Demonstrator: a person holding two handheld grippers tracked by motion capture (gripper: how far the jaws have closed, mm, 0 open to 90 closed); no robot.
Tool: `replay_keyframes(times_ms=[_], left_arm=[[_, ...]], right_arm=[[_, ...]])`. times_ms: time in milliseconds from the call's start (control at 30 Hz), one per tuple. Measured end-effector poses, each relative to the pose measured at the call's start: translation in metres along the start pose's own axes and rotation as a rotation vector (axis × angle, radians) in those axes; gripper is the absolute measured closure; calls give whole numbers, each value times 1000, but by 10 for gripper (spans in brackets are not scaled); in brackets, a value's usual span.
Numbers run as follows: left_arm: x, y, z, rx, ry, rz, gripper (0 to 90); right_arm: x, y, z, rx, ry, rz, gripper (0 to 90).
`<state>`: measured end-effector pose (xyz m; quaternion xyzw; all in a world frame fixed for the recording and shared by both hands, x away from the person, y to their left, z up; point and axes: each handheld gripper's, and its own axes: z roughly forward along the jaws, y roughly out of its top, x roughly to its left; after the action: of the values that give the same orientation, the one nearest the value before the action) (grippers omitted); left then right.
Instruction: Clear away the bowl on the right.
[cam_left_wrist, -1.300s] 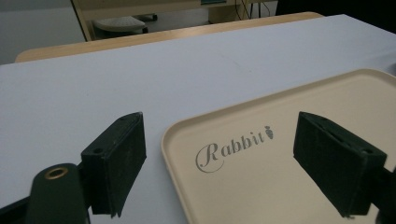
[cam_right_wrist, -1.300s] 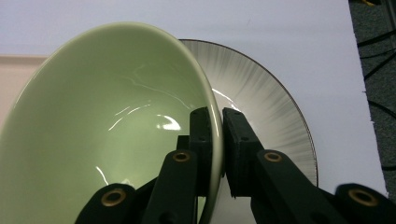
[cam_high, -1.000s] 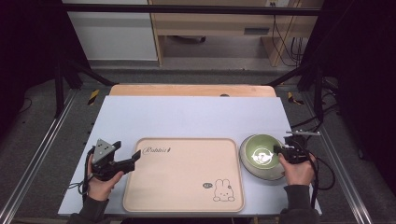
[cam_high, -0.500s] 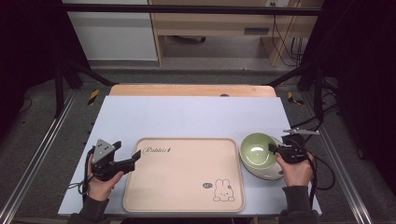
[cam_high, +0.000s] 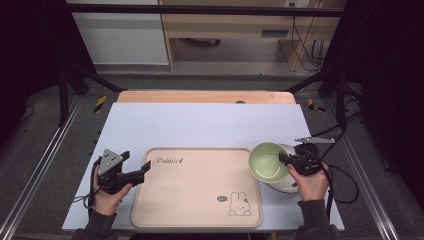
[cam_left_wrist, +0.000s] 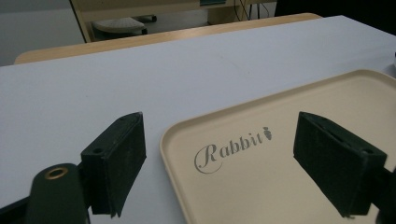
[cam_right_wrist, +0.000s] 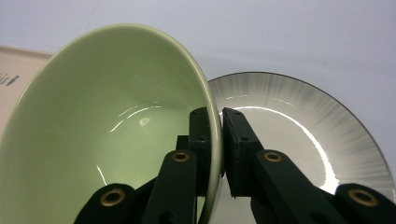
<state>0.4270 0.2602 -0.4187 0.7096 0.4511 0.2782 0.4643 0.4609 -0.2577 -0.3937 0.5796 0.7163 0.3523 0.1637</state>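
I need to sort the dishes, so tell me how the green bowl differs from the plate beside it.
The green bowl is deep and pale green; the plate is shallow, white with grey streaks and a dark rim. The green bowl is tilted and lifted, its wall pinched by the right hand-held gripper; the plate lies flat on the table, ungripped. Both are round and glossy.

From above the near edge of the table (cam_high: 200, 125) we look forward and down, taking in the whole top and the floor beyond. Riding the left gripper (cam_left_wrist: 219, 163), we sit low and close, facing across the tray (cam_left_wrist: 289, 154) toward the table's far edge. On the right gripper (cam_right_wrist: 215, 140) we are nearer still, pressed up to the green bowl (cam_right_wrist: 107, 130) and grey plate (cam_right_wrist: 299, 126). Tray (cam_high: 197, 187), bowl (cam_high: 268, 161) and plate (cam_high: 280, 186) recur from above
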Motion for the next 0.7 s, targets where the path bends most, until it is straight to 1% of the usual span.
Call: replay_keyframes(times_ms=[100,167,200,233,267,300,433,533,567,700], left_arm=[[0,0,0,0,0,0,166],[0,0,0,0,0,0,166],[0,0,0,0,-1,0,166],[0,0,0,0,-1,0,166],[0,0,0,-1,-1,0,166],[0,0,0,-1,-1,0,166],[0,0,0,-1,1,1,165],[0,0,0,-2,0,1,165],[0,0,0,-1,0,1,164],[0,0,0,-2,-2,0,165]], right_arm=[[4,1,0,2,11,-3,827],[10,2,1,2,24,-33,827],[12,2,1,0,27,-37,827],[12,2,1,0,27,-37,827],[16,3,3,3,37,-40,827],[16,3,3,3,37,-40,827],[25,4,5,8,72,-54,827],[28,4,6,9,80,-58,827],[31,4,6,7,86,-72,827],[37,5,7,9,117,-69,827]])
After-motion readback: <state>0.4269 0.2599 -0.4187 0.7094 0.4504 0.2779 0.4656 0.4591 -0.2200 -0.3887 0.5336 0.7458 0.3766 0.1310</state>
